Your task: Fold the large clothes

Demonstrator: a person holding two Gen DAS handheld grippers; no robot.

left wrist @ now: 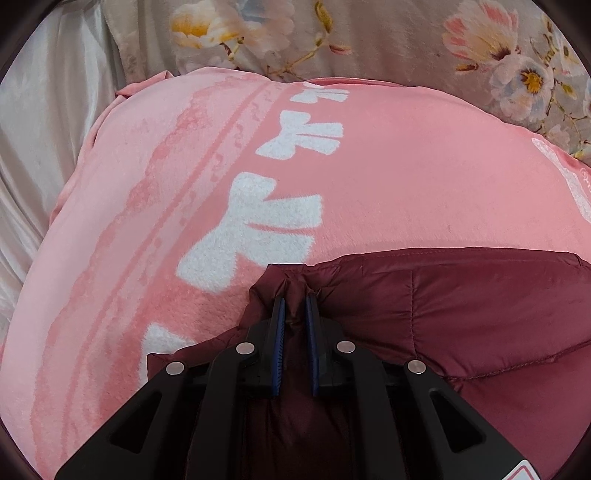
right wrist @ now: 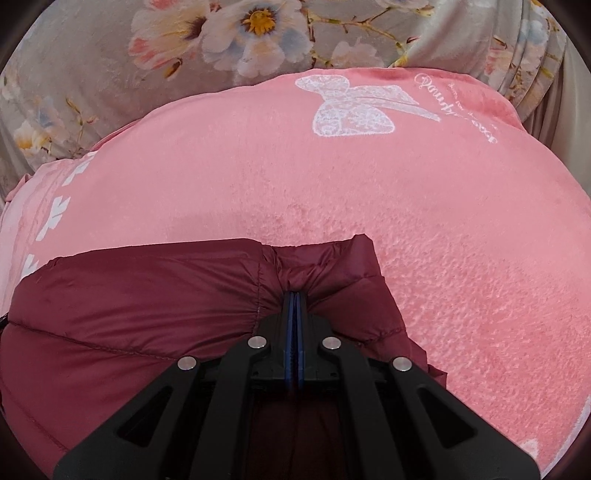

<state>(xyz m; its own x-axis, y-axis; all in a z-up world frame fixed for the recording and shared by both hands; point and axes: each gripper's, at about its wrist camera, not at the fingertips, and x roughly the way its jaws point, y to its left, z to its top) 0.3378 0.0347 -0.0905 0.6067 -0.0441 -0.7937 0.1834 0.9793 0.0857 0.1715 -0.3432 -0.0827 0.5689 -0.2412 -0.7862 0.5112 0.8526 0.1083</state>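
Note:
A dark red quilted jacket (left wrist: pixel 480 302) lies on a pink blanket (left wrist: pixel 388 177) with white bows. My left gripper (left wrist: pixel 295 295) is shut on a bunched fold at the jacket's left corner, with fabric pinched between its blue pads (left wrist: pixel 280 321). The same jacket (right wrist: pixel 129 291) fills the lower left of the right wrist view. There my right gripper (right wrist: pixel 294 295) is shut on the jacket's right corner, its pads pressed tight together with puckered fabric at the tips. The jacket's far edge runs straight between the two grips.
The pink blanket (right wrist: pixel 406 192) spreads wide beyond the jacket, with a large lace bow print (right wrist: pixel 354 107) at the far right. A grey floral cover (left wrist: pixel 369 33) lies behind it. Pale satin fabric (left wrist: pixel 44 122) sits at the far left.

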